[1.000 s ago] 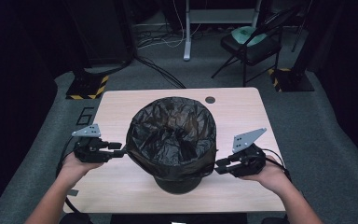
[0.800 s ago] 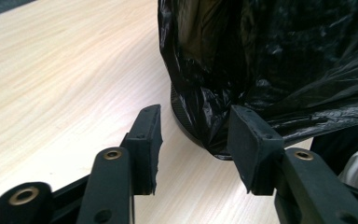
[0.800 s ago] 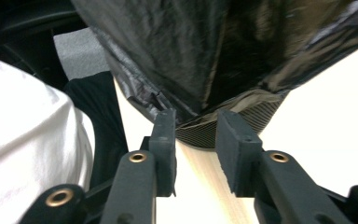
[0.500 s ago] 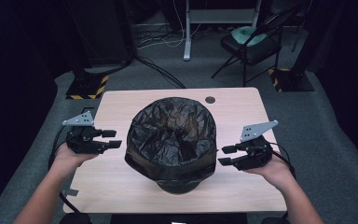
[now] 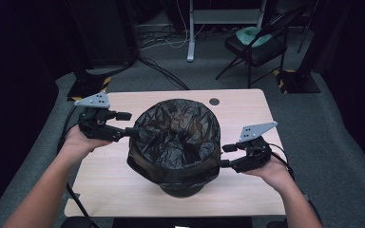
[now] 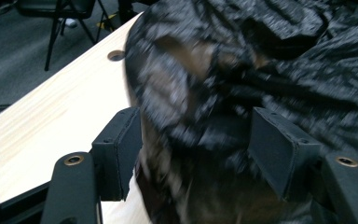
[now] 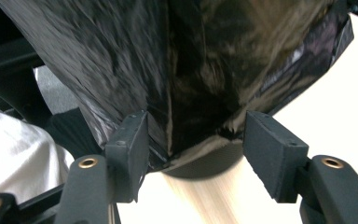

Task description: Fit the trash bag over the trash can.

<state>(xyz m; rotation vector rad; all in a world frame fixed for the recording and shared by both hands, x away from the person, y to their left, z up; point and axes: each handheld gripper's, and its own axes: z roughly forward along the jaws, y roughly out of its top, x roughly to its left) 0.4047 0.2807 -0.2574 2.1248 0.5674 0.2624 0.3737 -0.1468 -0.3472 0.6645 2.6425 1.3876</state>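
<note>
A black bin bag [image 5: 176, 133] lines a dark round bin [image 5: 183, 187] in the middle of the wooden table [image 5: 119, 190]. My left gripper [image 5: 127, 124] is at the bag's left rim, open, and crinkled bag film [image 6: 205, 93] lies between its jaws [image 6: 196, 140]. My right gripper [image 5: 224, 156] is at the bin's right side, lower down. It is open too, and the bag's overhanging edge [image 7: 191, 93] hangs between its jaws [image 7: 196, 149]. Neither pair of pads presses on the film.
A round cable hole [image 5: 214, 101] sits in the table's far edge. Beyond the table, a folding chair [image 5: 254, 45] and cables [image 5: 161, 71] are on the grey floor. White cloth [image 7: 14, 158] of the person's clothing shows in the right gripper view.
Half a second ago both grippers stood apart from the bin. Both have moved inward, and the bag's edge now lies between each pair of open jaws.
</note>
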